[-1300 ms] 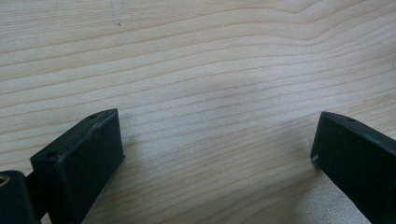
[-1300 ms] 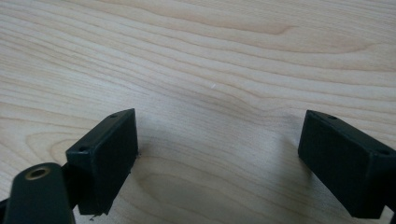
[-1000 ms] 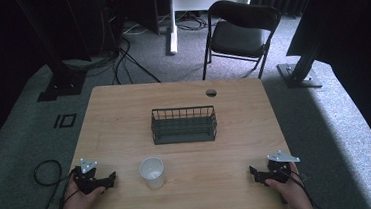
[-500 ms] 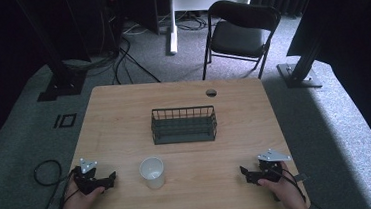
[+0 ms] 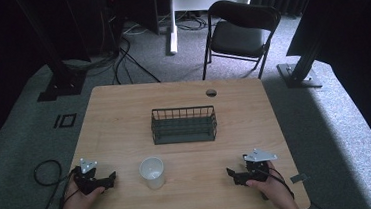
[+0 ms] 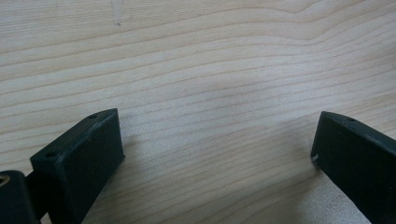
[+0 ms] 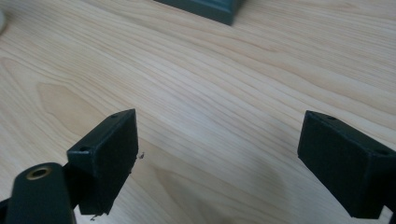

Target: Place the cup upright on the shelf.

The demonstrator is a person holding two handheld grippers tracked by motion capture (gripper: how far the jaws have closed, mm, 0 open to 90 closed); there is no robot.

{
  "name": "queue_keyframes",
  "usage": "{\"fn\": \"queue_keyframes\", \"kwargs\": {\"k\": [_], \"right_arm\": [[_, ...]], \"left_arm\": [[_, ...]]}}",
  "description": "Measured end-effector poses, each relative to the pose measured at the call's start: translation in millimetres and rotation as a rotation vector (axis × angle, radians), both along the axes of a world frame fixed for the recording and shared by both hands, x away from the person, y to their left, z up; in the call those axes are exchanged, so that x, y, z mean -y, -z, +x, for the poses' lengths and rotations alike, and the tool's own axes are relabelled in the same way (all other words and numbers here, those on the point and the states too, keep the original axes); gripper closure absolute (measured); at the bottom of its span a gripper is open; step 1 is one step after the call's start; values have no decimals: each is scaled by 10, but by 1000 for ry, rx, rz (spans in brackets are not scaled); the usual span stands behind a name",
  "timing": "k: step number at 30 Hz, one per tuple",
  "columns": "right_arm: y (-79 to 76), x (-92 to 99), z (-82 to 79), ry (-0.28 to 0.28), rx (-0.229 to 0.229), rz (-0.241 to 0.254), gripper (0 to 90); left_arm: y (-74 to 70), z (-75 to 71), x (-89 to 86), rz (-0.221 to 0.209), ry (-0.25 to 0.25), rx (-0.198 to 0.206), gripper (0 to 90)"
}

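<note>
Wire basket (image 7: 205,8) cut off at top edge beyond right claw (image 7: 217,154)

High view overlooks table (image 5: 124,114); gripper views skim it.

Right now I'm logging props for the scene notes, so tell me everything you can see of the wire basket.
The wire basket is a dark, oblong rack of thin metal-looking wires with a solid-looking base rim. It stands upright near the middle of the wooden table, long side facing the person, and looks empty. Nothing touches it but the tabletop. A white cup stands apart, nearer the person. One base corner shows in the right gripper view.
</note>
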State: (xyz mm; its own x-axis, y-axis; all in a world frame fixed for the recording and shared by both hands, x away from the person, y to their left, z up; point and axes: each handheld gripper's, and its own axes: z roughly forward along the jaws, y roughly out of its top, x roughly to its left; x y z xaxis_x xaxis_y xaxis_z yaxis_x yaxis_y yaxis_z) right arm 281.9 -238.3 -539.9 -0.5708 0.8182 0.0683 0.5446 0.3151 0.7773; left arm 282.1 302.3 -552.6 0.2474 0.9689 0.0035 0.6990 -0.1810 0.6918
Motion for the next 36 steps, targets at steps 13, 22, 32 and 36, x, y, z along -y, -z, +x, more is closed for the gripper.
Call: {"fn": "queue_keyframes", "kwargs": {"k": [13,22,32,36], "right_arm": [[-48,-267,21,-100,30,7,121],[-46,-425,26,-145,31,13,127],[-44,-692,28,-215,30,26,131],[-41,-805,30,-241,30,16,131]], "left_arm": [[0,0,0,0,0,0,26],[0,0,1,0,-1,0,26],[0,0,0,0,0,1,26],[0,0,1,0,-1,0,26]]}}
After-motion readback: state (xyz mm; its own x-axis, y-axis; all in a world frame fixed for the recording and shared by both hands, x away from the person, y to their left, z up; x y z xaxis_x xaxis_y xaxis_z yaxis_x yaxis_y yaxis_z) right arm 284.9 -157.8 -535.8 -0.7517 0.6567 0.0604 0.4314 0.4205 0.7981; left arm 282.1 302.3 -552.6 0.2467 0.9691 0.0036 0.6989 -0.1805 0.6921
